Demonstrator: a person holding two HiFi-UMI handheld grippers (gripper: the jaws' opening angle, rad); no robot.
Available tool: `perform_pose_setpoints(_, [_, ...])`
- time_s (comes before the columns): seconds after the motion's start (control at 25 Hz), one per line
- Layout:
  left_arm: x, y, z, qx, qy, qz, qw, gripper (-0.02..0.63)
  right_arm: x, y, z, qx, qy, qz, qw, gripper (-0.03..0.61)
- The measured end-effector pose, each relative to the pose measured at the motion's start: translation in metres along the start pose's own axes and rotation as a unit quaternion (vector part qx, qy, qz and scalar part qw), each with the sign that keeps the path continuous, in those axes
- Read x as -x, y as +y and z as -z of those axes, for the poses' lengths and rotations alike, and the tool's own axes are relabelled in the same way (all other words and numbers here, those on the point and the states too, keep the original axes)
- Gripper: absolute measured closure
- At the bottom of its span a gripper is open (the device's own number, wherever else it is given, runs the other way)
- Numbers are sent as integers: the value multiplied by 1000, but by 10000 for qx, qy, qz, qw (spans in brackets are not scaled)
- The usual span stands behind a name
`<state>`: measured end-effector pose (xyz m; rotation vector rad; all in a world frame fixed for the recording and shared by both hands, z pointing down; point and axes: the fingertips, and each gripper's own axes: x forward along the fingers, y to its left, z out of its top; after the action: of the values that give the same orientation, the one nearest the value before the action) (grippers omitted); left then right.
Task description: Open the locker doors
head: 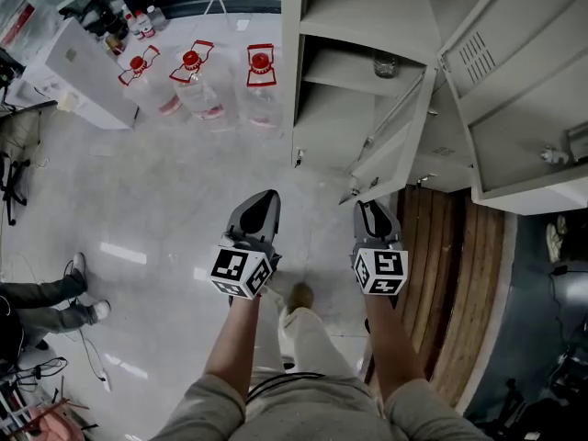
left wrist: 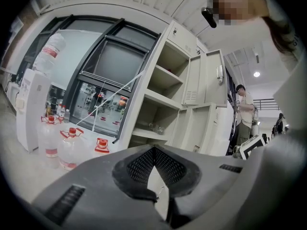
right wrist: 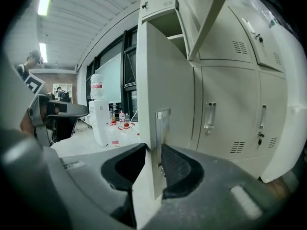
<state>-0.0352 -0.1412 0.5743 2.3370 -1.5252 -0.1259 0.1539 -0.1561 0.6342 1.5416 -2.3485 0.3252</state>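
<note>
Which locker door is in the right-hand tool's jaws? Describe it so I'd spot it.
Start at the pale grey locker bank. In its lower row one door stands open toward the person, its free edge between the right gripper's jaws. The lower doors to its right are shut, and the other open door sits higher.

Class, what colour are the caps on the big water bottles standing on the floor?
Red. The caps show best in the head view.

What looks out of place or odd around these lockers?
Only a clear glass container left alone on a bare shelf inside the open lockers. The locker door in the right gripper looks sound; nothing spilled.
</note>
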Motion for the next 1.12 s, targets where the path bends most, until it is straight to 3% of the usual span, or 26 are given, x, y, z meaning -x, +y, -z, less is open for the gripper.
perform_pose_setpoints(0.6, [10, -10, 6, -28, 96, 58, 9999, 615, 38, -52, 13, -377, 88, 958, 9947, 485])
perform_pose_setpoints(1.12, [10, -13, 2, -89, 160, 137, 9997, 615, 59, -102, 24, -1010, 214, 1669, 9806, 505])
